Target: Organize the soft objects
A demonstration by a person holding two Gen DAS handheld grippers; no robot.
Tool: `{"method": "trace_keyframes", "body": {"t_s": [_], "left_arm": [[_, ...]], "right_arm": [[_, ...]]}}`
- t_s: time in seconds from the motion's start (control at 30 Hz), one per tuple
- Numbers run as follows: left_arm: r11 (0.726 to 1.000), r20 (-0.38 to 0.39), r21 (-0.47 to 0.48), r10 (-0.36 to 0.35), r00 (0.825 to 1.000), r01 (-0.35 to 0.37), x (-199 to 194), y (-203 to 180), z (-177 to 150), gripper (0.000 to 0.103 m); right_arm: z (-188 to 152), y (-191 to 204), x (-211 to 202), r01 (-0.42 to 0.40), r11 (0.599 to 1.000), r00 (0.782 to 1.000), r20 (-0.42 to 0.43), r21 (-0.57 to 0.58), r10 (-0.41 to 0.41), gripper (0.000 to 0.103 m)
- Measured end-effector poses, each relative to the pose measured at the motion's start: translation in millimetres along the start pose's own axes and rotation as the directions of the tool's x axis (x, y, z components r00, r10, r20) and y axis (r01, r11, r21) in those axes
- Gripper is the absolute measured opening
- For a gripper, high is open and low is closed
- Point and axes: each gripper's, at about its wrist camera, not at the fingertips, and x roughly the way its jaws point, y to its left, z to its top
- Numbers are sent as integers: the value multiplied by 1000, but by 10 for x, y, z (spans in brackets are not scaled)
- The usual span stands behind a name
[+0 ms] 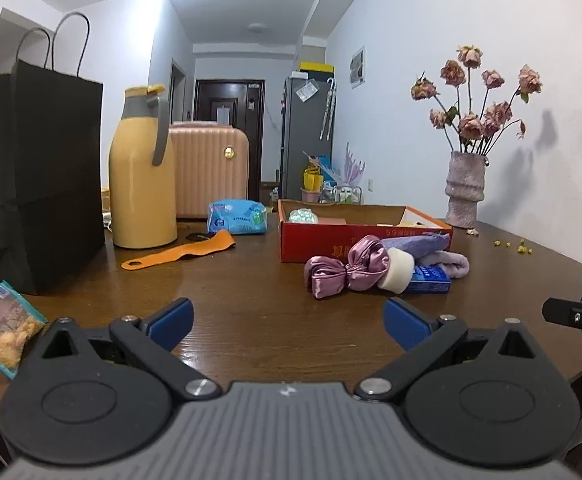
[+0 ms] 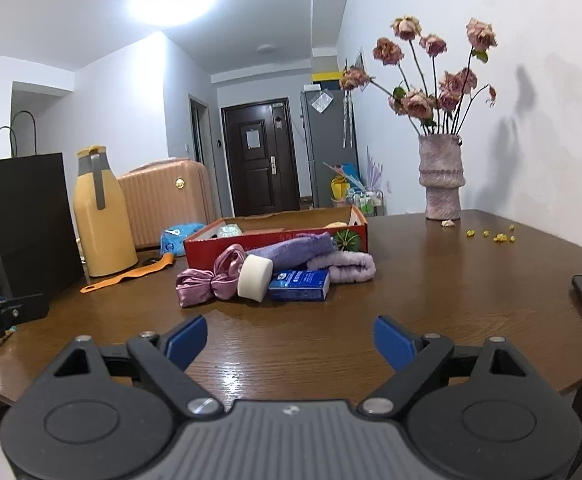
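- Satin, shiny and pink, makes up the bow-shaped scrunchie [image 2: 207,282] lying at the near left of a small heap of soft things on the brown wooden table [image 2: 431,280].
- Beside it, touching, stands a white foam puff [image 2: 254,278]; a blue tissue pack [image 2: 299,285] lies just right of that, with a lilac headband [image 2: 343,266] and a purple cloth [image 2: 291,250] behind.
- Just behind the heap sits a red cardboard box [image 2: 275,240], open at the top, likely where these things belong.
- Right gripper [image 2: 290,342] hovers low over bare table with its jaws spread wide and nothing between them; the heap lies ahead of it and slightly left, apart from the blue pads.
- Left gripper [image 1: 289,322] is likewise wide open and empty; in its view the scrunchie [image 1: 345,270] lies ahead and to the right of centre.
- To do this step well, I would pick one item at the heap's edge, probably the scrunchie, bring the jaws around its knotted middle and close gently so the fabric bunches rather than slips.
- Approaching low risks nudging the puff, which could roll, or shoving the tissue pack.
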Motion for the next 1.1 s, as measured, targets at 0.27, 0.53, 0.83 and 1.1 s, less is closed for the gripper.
{"method": "trace_keyframes", "body": {"t_s": [0.27,0.53,0.83,1.1], "left_arm": [[999,-55,-25,-35,998,34,577,18,146,103],[996,-114,-12,-87,990,86,1263,-74,289,103],[996,-181,-41,-90,979,84,1794,-9,304,103],[996,-213,-64,-76,974,63,1773,28,230,103]], "right_arm": [[165,150,591,-56,997,997,-58,-56,53,87],[459,281,1251,-79,988,994,-82,-133,68,86],[595,345,2135,-107,986,984,-154,-124,87,74],[526,301,2278,-169,985,964,-217,-42,157,31]]}}
